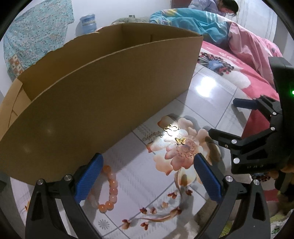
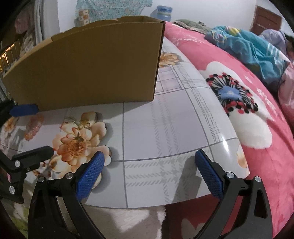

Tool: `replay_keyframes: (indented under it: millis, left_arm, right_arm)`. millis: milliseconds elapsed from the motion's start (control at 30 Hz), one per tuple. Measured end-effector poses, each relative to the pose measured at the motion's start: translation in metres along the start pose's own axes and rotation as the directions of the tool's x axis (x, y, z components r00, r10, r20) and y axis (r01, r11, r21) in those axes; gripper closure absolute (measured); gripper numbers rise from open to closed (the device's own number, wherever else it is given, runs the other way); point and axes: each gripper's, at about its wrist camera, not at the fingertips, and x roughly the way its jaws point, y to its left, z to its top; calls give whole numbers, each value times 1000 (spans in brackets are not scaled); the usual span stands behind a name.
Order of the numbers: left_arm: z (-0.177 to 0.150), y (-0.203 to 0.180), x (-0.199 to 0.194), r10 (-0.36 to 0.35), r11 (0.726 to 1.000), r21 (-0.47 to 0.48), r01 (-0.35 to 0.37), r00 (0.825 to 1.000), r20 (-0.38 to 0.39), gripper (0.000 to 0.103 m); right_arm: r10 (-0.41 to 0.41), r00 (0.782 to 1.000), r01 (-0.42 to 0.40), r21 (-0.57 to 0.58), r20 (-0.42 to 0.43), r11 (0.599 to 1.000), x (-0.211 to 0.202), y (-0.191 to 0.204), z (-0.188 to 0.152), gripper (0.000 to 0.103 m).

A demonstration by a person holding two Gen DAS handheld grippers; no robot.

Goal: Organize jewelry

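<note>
Left hand-held gripper [image 1: 147, 176]: I read it as released, blue pads spread wide, nothing between them; it hangs low over the desk.
Left pad [image 1: 89, 181]: its tip sits just beside the bead bracelet; I cannot tell whether they touch.
Bead bracelet [image 1: 110, 189]: orange-pink beads lying in a curve on the desk, close to the front wall of the box.
Butterfly charm [image 1: 180, 141]: small, gold, flat on the printed flower ahead of my left gripper.
Second gold charm [image 1: 171, 128]: an open loop shape, just beyond the butterfly, apart from it.
Third piece [image 1: 152, 136]: a thin, pale gold item near the box wall; too small for me to name.
Right hand-held gripper [image 2: 149, 174]: also released, pads wide apart, empty, hovering over the near right part of the desk, well apart from the jewelry.
Desk [image 2: 165, 128]: glossy top, grey plaid print with peach flowers.
Cardboard box [image 1: 102, 95]: open-topped, standing on the desk behind the jewelry; I cannot see its inside floor.
Bed [image 2: 266, 147]: pink floral blanket along the desk's right edge.
Person [image 1: 227, 7]: lying at the far end of the bed under bedding.
</note>
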Motion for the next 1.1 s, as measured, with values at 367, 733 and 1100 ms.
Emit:
replay_keyframes:
  millis: [367, 733, 1100]
  left_arm:
    - [5, -13, 22, 33, 998, 58, -29, 998, -58, 6]
    - [13, -18, 34, 7, 999, 44, -3, 996, -88, 6]
    - [13, -17, 34, -3, 1000, 26, 6, 996, -89, 6]
  right_arm:
    - [7, 1000, -7, 3, -15, 1000, 2, 0, 1, 8]
    - [20, 999, -19, 19, -40, 1000, 11, -8, 10, 8]
    - [22, 999, -21, 22, -41, 1000, 12, -9, 9, 8]
